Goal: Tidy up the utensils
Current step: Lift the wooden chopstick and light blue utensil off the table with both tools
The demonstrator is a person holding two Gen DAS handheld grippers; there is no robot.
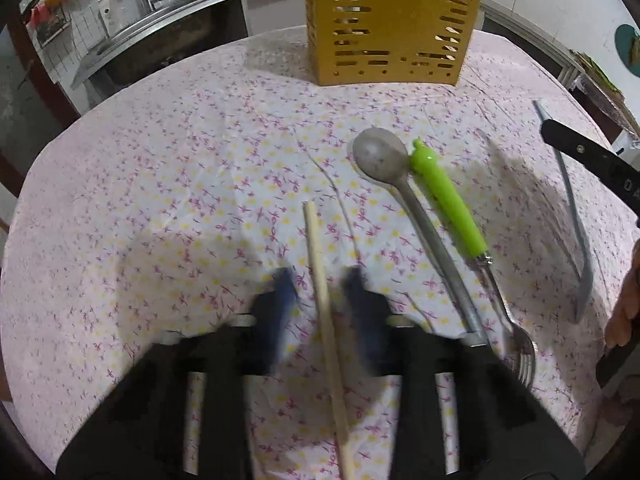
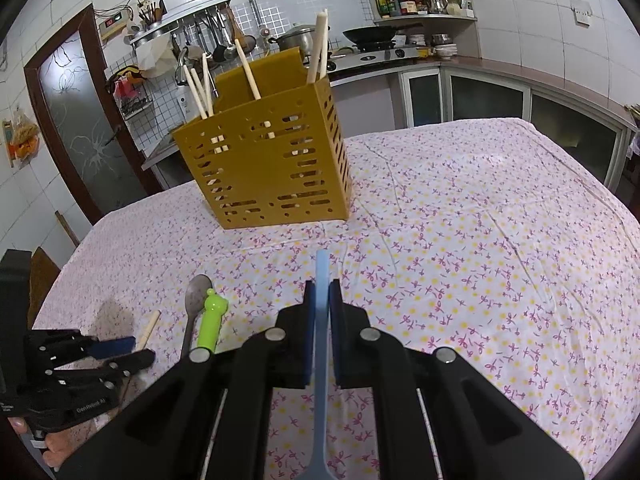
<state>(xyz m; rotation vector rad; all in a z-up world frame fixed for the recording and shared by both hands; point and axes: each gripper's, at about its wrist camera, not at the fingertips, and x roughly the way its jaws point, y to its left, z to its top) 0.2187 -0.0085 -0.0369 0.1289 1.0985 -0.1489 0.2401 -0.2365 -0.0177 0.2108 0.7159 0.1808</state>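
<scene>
Nearer than the perforated mustard holder (image 1: 390, 24), the left gripper (image 1: 320, 280) straddles a round wooden chopstick (image 1: 326, 320) with jaws parted, beside a dull metal spoon (image 1: 400, 184); toward that holder (image 2: 272, 160), the right gripper (image 2: 322, 300) clamps a flat blue plastic handle (image 2: 321, 320).

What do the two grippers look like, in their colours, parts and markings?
Both are black plastic with angular linkage arms, round silver pivot pins and dark blue pads on the fingers. The right gripper shows four silver pins and thin pale rods along its body. The left gripper has white rods underneath; seen from the right wrist view, its side bears small white lettering, too small to read surely. A bare hand holds it.
</scene>
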